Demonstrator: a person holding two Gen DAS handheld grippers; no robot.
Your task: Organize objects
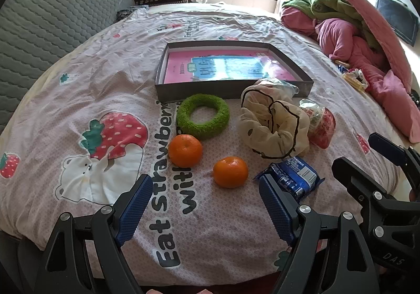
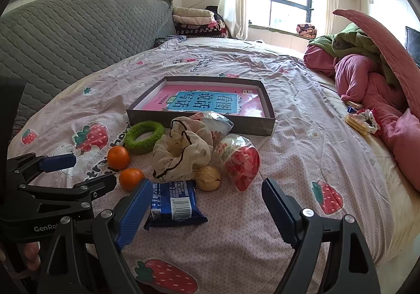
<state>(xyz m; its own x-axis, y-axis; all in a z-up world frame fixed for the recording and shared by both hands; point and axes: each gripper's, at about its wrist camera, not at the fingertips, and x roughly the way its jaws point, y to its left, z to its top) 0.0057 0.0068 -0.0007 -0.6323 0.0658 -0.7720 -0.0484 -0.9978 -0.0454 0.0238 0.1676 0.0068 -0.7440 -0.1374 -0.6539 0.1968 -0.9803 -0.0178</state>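
Two tangerines point(image 1: 207, 160) beside green ring point(image 1: 202, 116), cream cloth bag point(image 1: 273, 127), blue snack pack point(image 2: 174, 203) on bed point(image 1: 223, 220), gray box point(image 1: 231, 89) behind holding pink book point(image 2: 204, 103), both grippers point(image 1: 206, 204) point(image 2: 207, 208) with jaws released, empty.

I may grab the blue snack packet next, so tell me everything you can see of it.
The blue snack packet is a flat, sealed glossy wrapper with crimped ends, white print and a barcode panel facing up. It lies flat on the bedsheet, nearest of the pile, just before the cream cloth bag. The right gripper is open, its left fingertip beside the packet's edge; contact is unclear.
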